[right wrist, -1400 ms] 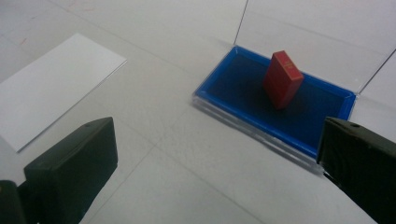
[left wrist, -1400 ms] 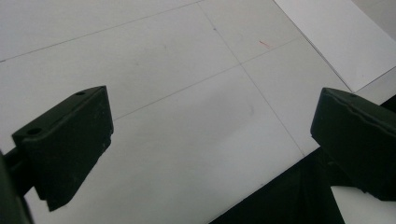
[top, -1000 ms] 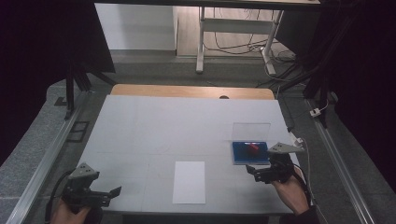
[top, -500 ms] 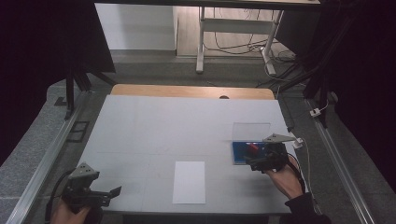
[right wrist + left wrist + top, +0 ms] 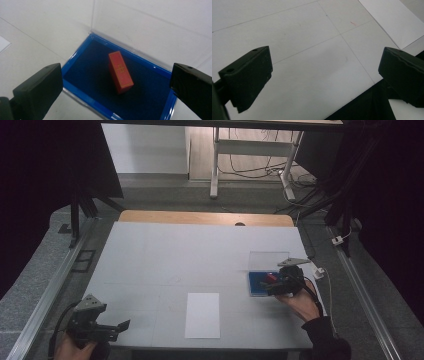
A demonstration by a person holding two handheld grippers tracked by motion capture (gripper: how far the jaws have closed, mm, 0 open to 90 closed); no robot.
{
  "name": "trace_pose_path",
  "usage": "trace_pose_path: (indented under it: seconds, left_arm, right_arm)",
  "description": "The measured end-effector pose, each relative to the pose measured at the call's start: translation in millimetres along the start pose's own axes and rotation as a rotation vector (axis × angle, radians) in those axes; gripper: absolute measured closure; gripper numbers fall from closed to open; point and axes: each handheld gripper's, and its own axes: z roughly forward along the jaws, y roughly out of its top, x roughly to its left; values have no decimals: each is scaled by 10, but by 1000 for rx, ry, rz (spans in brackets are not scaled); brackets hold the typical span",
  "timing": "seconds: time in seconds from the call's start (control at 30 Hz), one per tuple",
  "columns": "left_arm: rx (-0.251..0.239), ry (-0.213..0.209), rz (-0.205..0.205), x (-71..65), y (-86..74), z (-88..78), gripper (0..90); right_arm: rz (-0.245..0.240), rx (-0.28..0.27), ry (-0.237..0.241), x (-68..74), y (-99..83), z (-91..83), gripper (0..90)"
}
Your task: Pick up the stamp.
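Between the right claw's (image 5: 115, 82) wide-spread jaws, just ahead and below: red block (image 5: 120, 72) lying askew in blue-lined tray (image 5: 75, 57), clear lid (image 5: 150, 27) upright behind. Left claw (image 5: 324, 75) also wide, holding nothing, over bare table (image 5: 307, 57); white sheet (image 5: 394, 20) off to its right.

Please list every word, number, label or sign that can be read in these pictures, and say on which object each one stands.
No text can be read.
Red block in the blue-lined case: a gold line frames its top face, with a small gold mark in the middle, too blurred to read.
White paper sheet on the table: blank as far as the high view shows.
Clear lid of the case: no print visible.
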Motion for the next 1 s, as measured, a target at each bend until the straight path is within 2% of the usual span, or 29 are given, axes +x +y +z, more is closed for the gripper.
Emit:
trace_pose_path:
  seconds: [0.17,0.2,0.37,0.4,0.47,0.5,0.6,0.63,0.67,0.8,0.87,1.0]
  left_arm:
    - [2,-2,0,-1,1,2,1]
    - [3,-1,0,-2,1,3,1]
    - [3,-2,1,-3,1,4,1]
    - [3,-2,2,-3,2,4,1]
    - [4,-2,3,-3,2,5,1]
    - [4,-2,3,-3,2,5,1]
    - [5,-3,3,-3,3,7,1]
    - [6,-2,3,-3,3,7,1]
    - [6,-2,3,-3,3,7,1]
    - [6,-2,3,-3,3,7,1]
    - [7,-1,5,-3,3,8,1]
    - [9,0,6,-5,5,10,1]
  right_arm:
    - [-14,15,10,-49,9,51,16]
    - [-16,10,26,-69,12,45,65]
    - [-16,-5,42,-107,27,3,197]
    - [-27,-9,63,-134,34,-10,308]
    - [-36,3,86,-153,37,-12,411]
    - [-36,3,86,-153,37,-12,411]
    - [-66,21,105,-178,38,-9,549]
    - [-66,21,105,-178,38,-9,549]
    - [-77,20,114,-186,45,-14,596]
    - [-84,22,118,-187,54,-19,654]
    - [-101,24,121,-186,57,-16,727]
    - [-117,32,120,-179,62,-15,790]
